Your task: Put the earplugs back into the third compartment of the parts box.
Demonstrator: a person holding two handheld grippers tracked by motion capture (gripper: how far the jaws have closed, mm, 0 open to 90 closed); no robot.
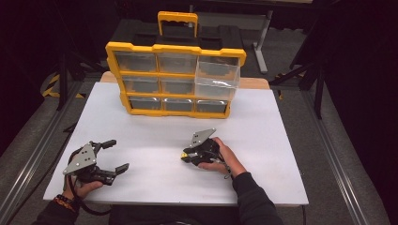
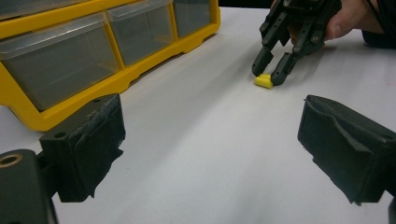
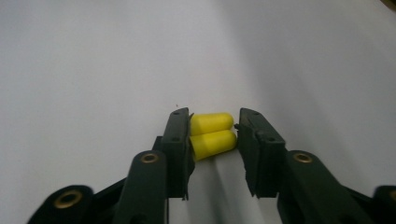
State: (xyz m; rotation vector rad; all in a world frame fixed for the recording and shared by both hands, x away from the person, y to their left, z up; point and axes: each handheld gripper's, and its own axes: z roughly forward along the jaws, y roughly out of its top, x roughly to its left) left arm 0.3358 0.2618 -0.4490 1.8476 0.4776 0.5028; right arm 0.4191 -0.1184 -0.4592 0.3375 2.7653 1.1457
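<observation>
- Currently, right gripper [image 1: 187, 156] sits at desk [image 1: 155, 136] centre, tips down on the surface, jaws narrow around two yellow earplugs [image 3: 212, 135].
- Earplugs lie side by side, touching both jaws; whether clamped cannot be told.
- Left gripper [image 1: 115, 156] rests at 8 o'clock, jaws wide, nothing between them.
- Yellow organizer [image 1: 174, 77] stands upright at 12 o'clock; its top-right bin [image 1: 218, 75] juts forward.

Black sleeves [image 1: 253, 201], apparently beaded wristband [image 1: 63, 200]
</observation>
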